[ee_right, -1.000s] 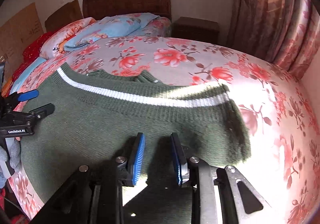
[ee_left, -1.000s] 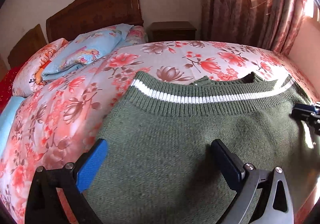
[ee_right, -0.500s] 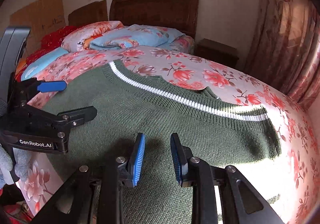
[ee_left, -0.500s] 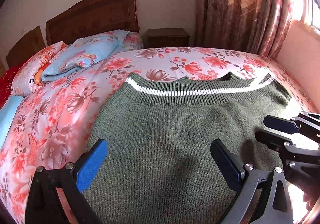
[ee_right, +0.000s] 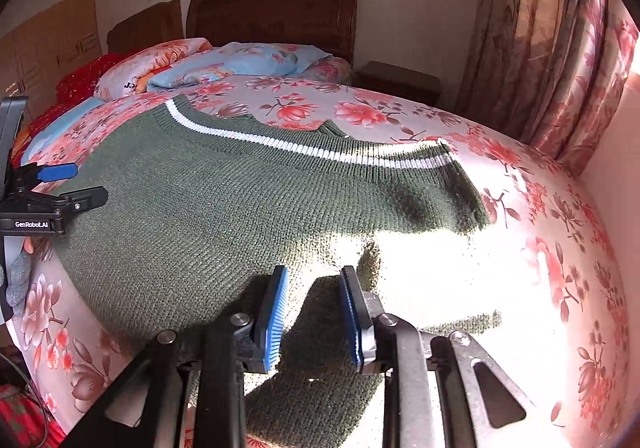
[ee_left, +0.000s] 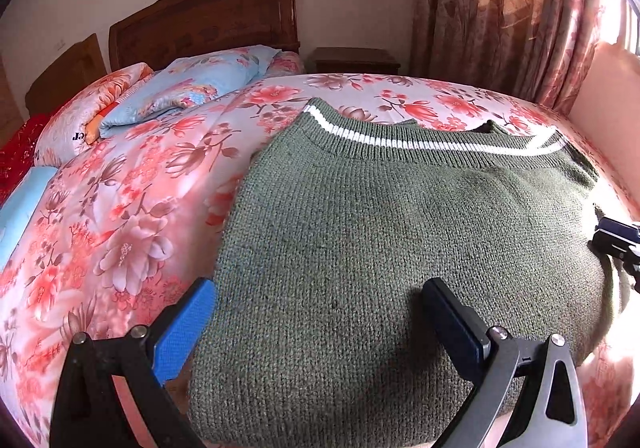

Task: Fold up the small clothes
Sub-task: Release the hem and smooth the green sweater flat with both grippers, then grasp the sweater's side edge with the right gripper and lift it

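On the flowery bed (ee_left: 132, 215) the soft, floppy green sweater (ee_left: 400, 232) lies flat under the left gripper (ee_left: 320, 324), fingers wide apart, while the right gripper (ee_right: 313, 312), fingers a little apart, hangs over its near edge, a good spot to grab.

Floral bedspread (ee_left: 132, 207) under and left of tool. Pillows (ee_left: 192, 87) far ahead left, against wooden headboard (ee_left: 208, 23). Dark nightstand (ee_left: 356, 61) ahead. Floral curtain (ee_left: 512, 15) ahead right.
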The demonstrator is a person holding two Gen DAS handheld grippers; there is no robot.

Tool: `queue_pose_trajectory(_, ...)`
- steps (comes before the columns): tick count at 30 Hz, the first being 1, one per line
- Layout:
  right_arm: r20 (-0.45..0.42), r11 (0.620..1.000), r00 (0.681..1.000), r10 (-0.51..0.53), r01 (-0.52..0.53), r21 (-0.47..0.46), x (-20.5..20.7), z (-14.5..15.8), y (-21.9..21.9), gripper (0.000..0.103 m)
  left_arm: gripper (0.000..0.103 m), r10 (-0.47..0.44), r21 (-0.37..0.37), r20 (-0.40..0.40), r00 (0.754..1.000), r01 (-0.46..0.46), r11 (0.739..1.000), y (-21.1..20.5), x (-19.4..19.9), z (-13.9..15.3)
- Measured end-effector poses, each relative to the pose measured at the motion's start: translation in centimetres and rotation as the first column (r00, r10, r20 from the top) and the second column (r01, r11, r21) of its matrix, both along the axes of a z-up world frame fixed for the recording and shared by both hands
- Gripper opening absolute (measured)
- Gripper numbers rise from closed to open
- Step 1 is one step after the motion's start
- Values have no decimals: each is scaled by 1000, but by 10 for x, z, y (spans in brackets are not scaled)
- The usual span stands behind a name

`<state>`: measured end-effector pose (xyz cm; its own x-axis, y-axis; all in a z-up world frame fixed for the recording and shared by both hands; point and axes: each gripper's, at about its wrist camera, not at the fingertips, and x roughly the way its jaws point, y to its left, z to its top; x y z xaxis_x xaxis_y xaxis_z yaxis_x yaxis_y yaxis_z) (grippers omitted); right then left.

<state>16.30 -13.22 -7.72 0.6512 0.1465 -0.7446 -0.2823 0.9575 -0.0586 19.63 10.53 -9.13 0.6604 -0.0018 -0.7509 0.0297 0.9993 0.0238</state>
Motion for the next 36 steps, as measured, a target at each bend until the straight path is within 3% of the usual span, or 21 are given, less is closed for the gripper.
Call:
queue_pose_trajectory(4, 39, 999, 998, 44, -45, 9, -13, 9, 25, 27, 103, 4, -11, 12, 1000, -4, 1000, -3, -12, 9)
queue_pose_trajectory(9, 36, 993, 993, 116, -117, 28, -29, -5, 48, 28, 103, -10, 23, -10, 1000, 10, 1000, -11, -17, 1)
queue_pose_trajectory(11, -2, 986, 994, 105, -104, 127, -34, -5, 28, 28, 103, -9, 5, -5, 1000, 9, 1000, -8, -17, 0)
queue_pose_trajectory(13, -78, 972, 996, 41, -22, 235, -41, -3, -2, 28, 103, -6, -2, -13, 1000, 6, 1000, -6, -16, 0)
queue_pose_trajectory(16, -141, 900, 984, -112, 161, 405, -72, -6, -58, 29, 103, 4, 3, -12, 1000, -4, 1000, -8, -16, 2)
queue_pose_trajectory(18, -193, 823, 958, -212, 282, 494, -93, -17, -90, 43, 103, 14, -7, -3, 1000, -14, 1000, -9, -16, 4)
queue_pose_trajectory(19, -220, 781, 939, -266, 344, 522, -101, -23, -104, 60, 103, 14, -16, 9, 1000, -14, 1000, -10, -17, 6)
queue_pose_trajectory(20, -244, 738, 923, -297, 384, 555, -105, -29, -115, 68, 103, 13, -23, 21, 1000, -13, 1000, -12, -18, 8)
queue_pose_trajectory(22, -245, 679, 916, -317, 400, 616, -107, -32, -126, 67, 103, -1, -27, 37, 999, 2, 1000, -17, -19, 10)
queue_pose_trajectory(25, -253, 640, 905, -341, 421, 643, -98, -33, -126, 68, 103, -30, 12, 29, 999, 30, 999, -28, -18, 5)
queue_pose_trajectory(28, -257, 605, 921, -292, 386, 696, -84, -37, -118, 68, 103, -44, 16, 38, 998, 43, 999, -29, -20, -1)
queue_pose_trajectory(31, -219, 629, 927, -306, 369, 684, -60, -34, -99, 69, 103, -56, 21, 29, 998, 55, 998, -30, -18, -1)
queue_pose_trajectory(33, -213, 621, 917, -337, 387, 682, -43, -33, -89, 69, 103, -65, 28, 20, 998, 64, 998, -31, -18, -1)
queue_pose_trajectory(34, -219, 613, 915, -339, 391, 687, -35, -34, -84, 65, 103, -68, 35, 11, 998, 67, 997, -32, -17, 1)
queue_pose_trajectory(35, -228, 606, 914, -336, 395, 690, -28, -35, -80, 42, 103, -69, 43, 7, 998, 68, 997, -34, -18, 4)
queue_pose_trajectory(36, -226, 613, 909, -350, 405, 679, -26, -36, -77, 26, 103, -72, 50, 16, 997, 71, 996, -36, -20, 8)
